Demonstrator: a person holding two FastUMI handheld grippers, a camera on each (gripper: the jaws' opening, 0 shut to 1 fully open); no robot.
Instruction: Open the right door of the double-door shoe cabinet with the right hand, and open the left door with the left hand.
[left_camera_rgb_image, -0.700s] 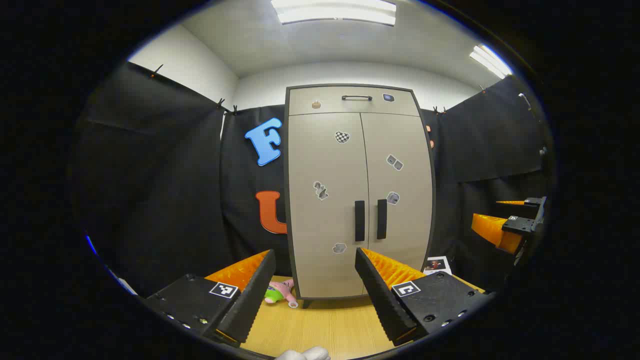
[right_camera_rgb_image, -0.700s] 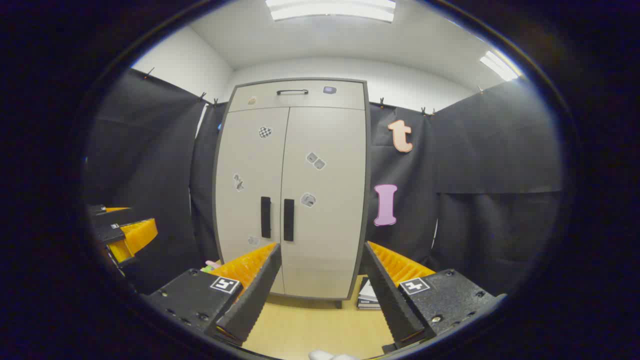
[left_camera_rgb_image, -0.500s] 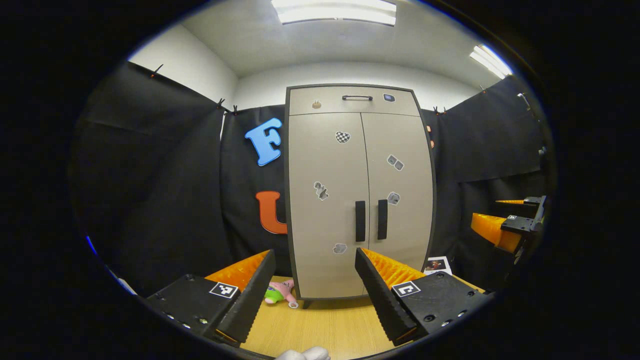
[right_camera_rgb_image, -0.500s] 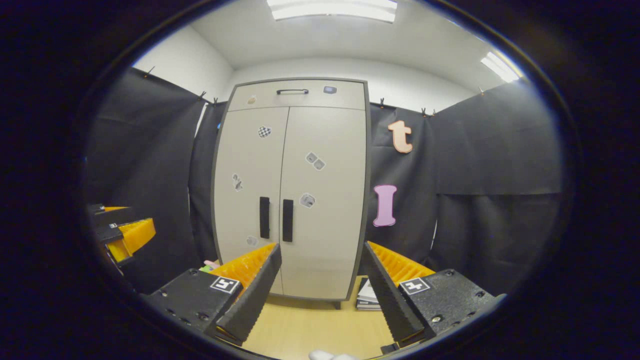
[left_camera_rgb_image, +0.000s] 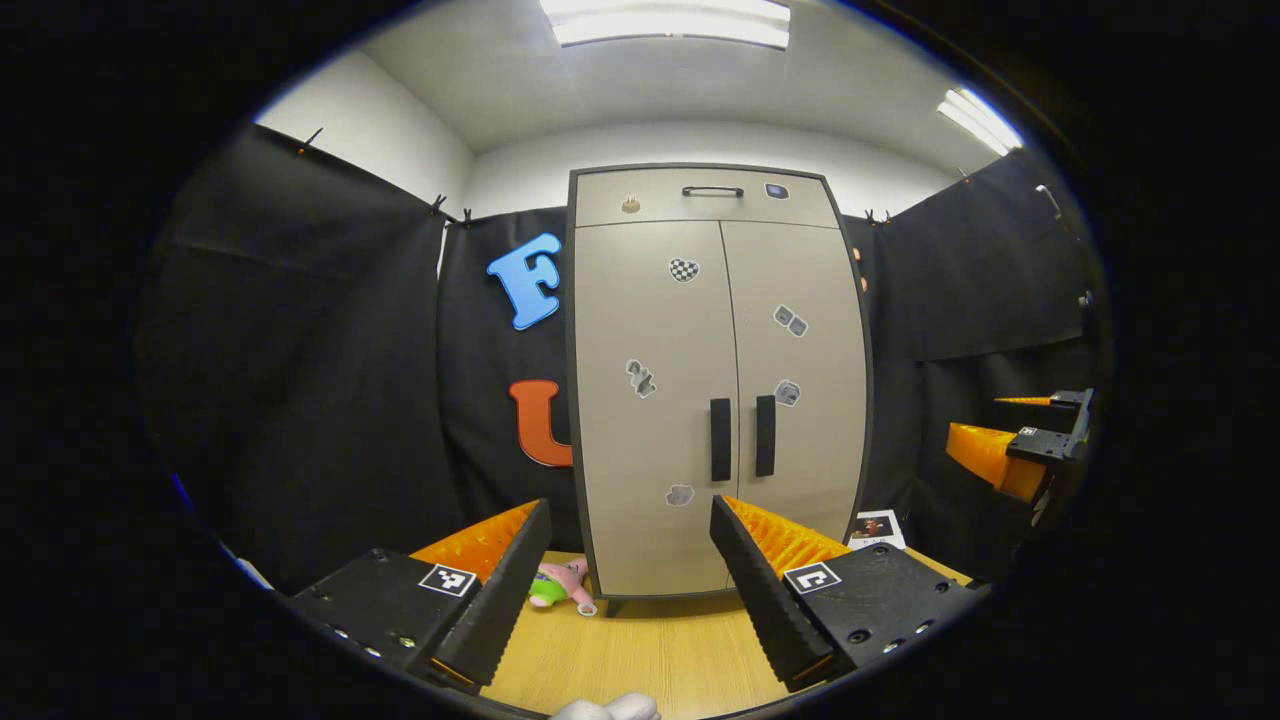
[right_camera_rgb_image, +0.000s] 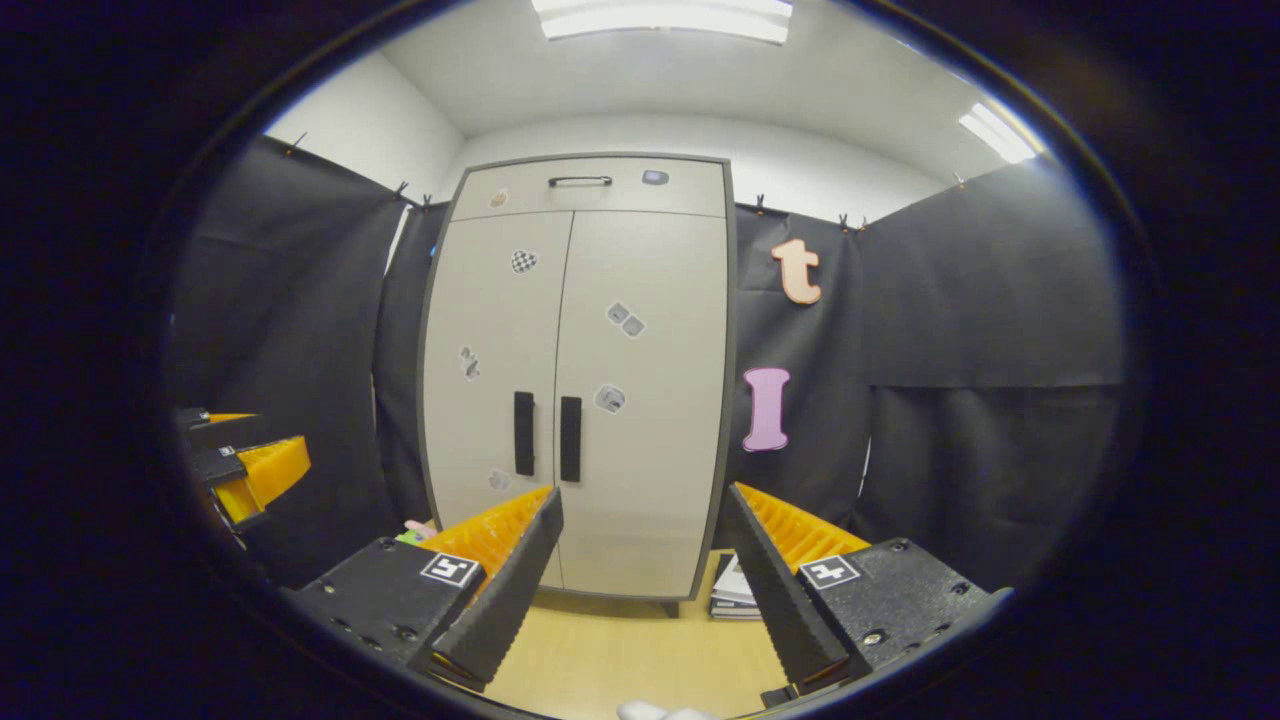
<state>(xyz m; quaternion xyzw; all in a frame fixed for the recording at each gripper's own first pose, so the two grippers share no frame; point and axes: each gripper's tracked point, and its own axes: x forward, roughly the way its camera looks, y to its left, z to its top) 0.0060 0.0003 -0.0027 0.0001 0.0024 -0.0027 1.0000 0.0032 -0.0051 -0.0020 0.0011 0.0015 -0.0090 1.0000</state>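
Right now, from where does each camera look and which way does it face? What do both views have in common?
Left gripper view: rides on the left gripper, facing the shoe cabinet; own open fingers below, right gripper at the right edge.
Right gripper view: rides on the right gripper, facing the cabinet from further right; own open fingers below, left gripper at the left edge.
Shared: both closed doors, the two door handles, the wooden floor.

Two ceiling light panels (left_camera_rgb_image: 665, 22) far above the left gripper (left_camera_rgb_image: 630, 590) give bright, even light. The shoe cabinet (left_camera_rgb_image: 715, 380) ahead is sharp, without glare. Straight lines bend near the edges. Soft shadow lies under the fingers.
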